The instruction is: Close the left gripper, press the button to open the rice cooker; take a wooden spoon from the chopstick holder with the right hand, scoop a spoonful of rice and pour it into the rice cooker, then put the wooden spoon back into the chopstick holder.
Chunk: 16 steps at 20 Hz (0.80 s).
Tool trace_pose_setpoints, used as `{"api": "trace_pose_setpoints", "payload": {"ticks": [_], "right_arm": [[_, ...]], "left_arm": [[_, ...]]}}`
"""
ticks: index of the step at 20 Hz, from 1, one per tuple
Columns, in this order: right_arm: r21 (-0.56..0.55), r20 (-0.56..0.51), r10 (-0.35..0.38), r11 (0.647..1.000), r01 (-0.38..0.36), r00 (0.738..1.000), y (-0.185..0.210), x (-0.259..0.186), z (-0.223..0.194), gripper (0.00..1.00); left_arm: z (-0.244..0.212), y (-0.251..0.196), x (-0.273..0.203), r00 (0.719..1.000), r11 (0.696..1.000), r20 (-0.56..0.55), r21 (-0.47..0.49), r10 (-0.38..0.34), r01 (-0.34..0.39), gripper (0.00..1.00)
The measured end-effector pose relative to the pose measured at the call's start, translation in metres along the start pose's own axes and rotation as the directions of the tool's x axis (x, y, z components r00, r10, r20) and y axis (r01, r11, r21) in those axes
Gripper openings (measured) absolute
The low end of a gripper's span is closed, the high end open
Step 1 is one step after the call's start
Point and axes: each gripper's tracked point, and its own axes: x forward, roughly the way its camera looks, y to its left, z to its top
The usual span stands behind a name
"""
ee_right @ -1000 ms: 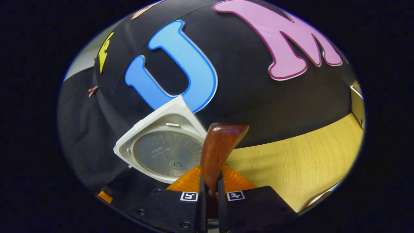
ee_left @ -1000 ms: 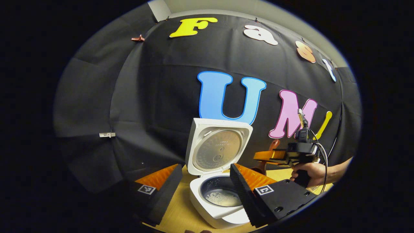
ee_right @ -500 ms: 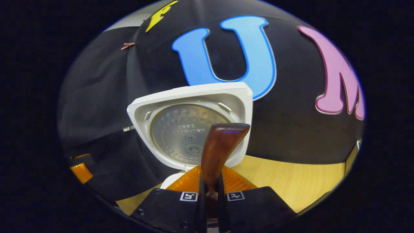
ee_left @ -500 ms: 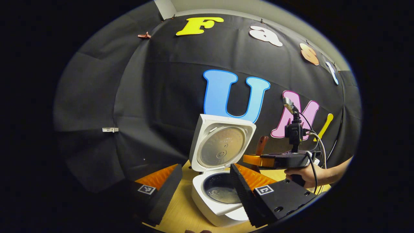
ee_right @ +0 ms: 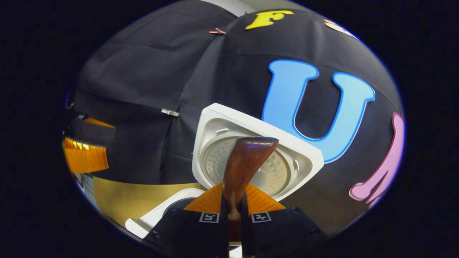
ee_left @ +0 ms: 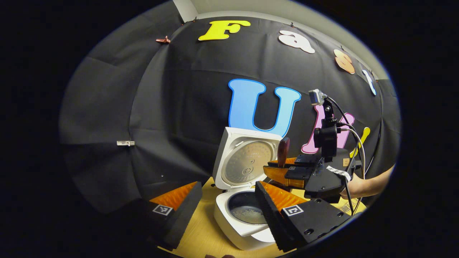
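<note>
Black cloth hung behind a pale wooden table [ee_left: 200,229], and on it the rice cooker [ee_left: 244,229] stood with its lid [ee_left: 247,163] swung upright and a little rice showing in the dark pot [ee_left: 247,213]. The wooden spoon [ee_right: 247,161] was in my right gripper [ee_right: 232,218], both fingers pinched narrow on its handle, its long axis running straight out ahead of them, with the bowl end raised in front of the lid's inner plate. The cooker's white body [ee_right: 161,215] lay low and just left of those fingers, so I judged the spoon to be beside or just over the pot's right rim, with the chopstick holder somewhere off to my right. My left gripper [ee_left: 229,204] held its fingers wide apart with nothing between them, straddling my sight of the pot from the near edge; it was the nearer hand to the cooker, yet the spoon belonged to the right. Compared with a second earlier, the right gripper [ee_left: 287,175] had swung in towards the lid and tipped the spoon [ee_left: 283,152] up on end, and in its own view the lid had slid from the left to dead centre.
</note>
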Motion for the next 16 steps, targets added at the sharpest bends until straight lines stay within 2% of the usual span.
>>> {"api": "trace_pose_setpoints", "payload": {"ticks": [3,4,5,6,8,9,13,16], "right_arm": [[-0.123,0.014,0.010,0.992,-0.008,1.000,0.010,0.000,0.002,0.17],[-0.106,-0.001,0.023,0.994,-0.023,1.000,0.013,0.001,-0.004,0.17],[0.095,-0.028,0.025,0.995,-0.023,0.999,0.011,0.002,-0.014,0.17],[0.343,-0.057,0.002,0.939,0.018,0.998,-0.003,0.002,-0.024,0.17],[0.593,-0.073,-0.014,0.803,0.055,0.997,-0.023,0.000,-0.034,0.17],[0.679,-0.071,-0.010,0.732,0.055,0.997,-0.030,-0.001,-0.040,0.17],[0.867,-0.053,-0.052,0.492,0.072,0.997,-0.057,-0.005,-0.060,0.17],[0.955,0.006,-0.083,0.297,0.019,0.997,-0.085,-0.030,-0.061,0.17]], "left_arm": [[0.000,0.000,-0.002,1.000,1.000,-0.002,0.003,0.003,-0.003,0.95],[0.000,-0.001,-0.003,1.000,1.000,-0.004,0.004,0.006,-0.006,0.95],[0.000,-0.002,-0.005,1.000,1.000,-0.006,0.008,0.008,-0.008,0.95],[0.000,-0.003,-0.006,1.000,1.000,-0.007,0.010,0.010,-0.010,0.95],[0.001,-0.004,-0.009,1.000,1.000,-0.005,0.012,0.013,-0.013,0.95],[0.001,-0.004,-0.010,1.000,1.000,-0.006,0.013,0.016,-0.016,0.95],[0.002,-0.009,-0.013,1.000,1.000,-0.006,0.015,0.021,-0.021,0.95],[0.003,-0.019,-0.011,1.000,1.000,-0.005,0.015,0.011,-0.011,0.95]]}}
